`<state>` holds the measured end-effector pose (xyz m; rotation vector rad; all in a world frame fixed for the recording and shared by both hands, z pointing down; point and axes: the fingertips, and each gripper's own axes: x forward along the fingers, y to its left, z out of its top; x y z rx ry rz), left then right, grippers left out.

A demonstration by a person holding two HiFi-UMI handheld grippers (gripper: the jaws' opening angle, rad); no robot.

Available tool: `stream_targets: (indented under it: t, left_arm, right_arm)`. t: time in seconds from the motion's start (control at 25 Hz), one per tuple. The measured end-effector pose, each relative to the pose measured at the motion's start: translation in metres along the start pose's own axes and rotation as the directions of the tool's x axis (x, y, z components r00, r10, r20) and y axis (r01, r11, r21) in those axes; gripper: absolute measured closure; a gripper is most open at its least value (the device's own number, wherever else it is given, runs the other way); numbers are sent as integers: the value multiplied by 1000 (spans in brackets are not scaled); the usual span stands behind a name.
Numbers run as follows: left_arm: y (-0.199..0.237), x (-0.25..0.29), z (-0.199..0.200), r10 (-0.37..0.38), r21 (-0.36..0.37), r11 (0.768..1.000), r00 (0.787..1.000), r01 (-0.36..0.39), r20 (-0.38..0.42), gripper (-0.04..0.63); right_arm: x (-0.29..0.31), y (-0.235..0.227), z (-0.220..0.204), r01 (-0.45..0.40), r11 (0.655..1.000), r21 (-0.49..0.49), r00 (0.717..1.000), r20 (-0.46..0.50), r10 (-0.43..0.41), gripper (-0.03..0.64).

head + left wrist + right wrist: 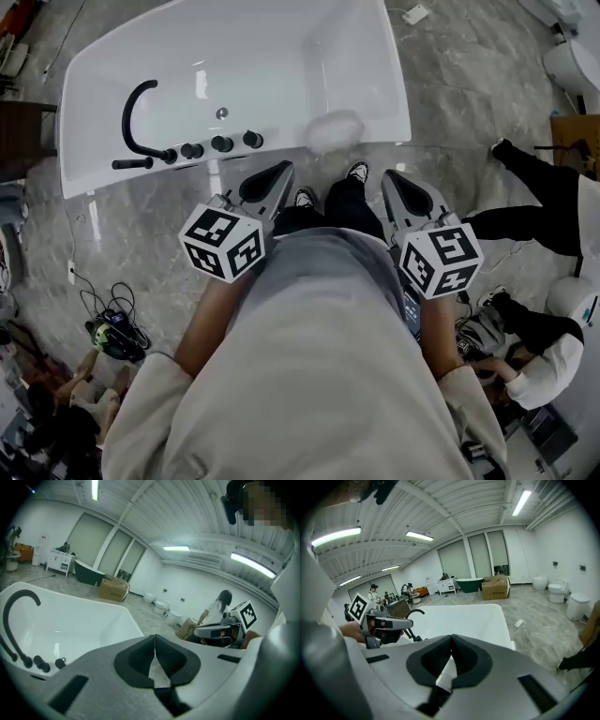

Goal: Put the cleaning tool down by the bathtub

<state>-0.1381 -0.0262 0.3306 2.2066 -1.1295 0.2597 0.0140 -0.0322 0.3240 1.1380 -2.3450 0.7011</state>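
Observation:
The white bathtub (281, 56) fills the top of the head view, with a black curved faucet (136, 117) and black knobs (222, 143) on its near rim. A pale fluffy lump (335, 129), perhaps the cleaning tool, rests on the rim's near right corner. My left gripper (275, 174) and right gripper (397, 180) are held close to my body, short of the tub and either side of my shoes. Both are shut with nothing between the jaws, as the left gripper (154, 641) and right gripper (451, 645) show in their own views.
A person in black trousers (548, 202) and another in white (553, 361) are on the marble floor at right. Cables and a dark bundle (114, 333) lie at left. Cardboard boxes (496, 588), toilets (557, 591) and a dark tub (89, 573) stand farther off.

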Motion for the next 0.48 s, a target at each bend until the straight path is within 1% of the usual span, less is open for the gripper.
stream_targets:
  t: [0.12, 0.32, 0.48]
  left_arm:
    - [0, -4, 1, -3, -10, 1000, 1000, 3, 17, 586]
    - [0, -7, -1, -8, -21, 1000, 1000, 8, 16, 586]
    - [2, -8, -3, -7, -33, 999, 999, 8, 31, 586]
  right_arm:
    - [0, 5, 0, 0, 1000, -4, 1000, -2, 0, 606]
    - [0, 13, -4, -7, 1000, -3, 1000, -12, 7, 606]
    - [4, 17, -10, -18, 1000, -3, 1000, -23, 17, 606]
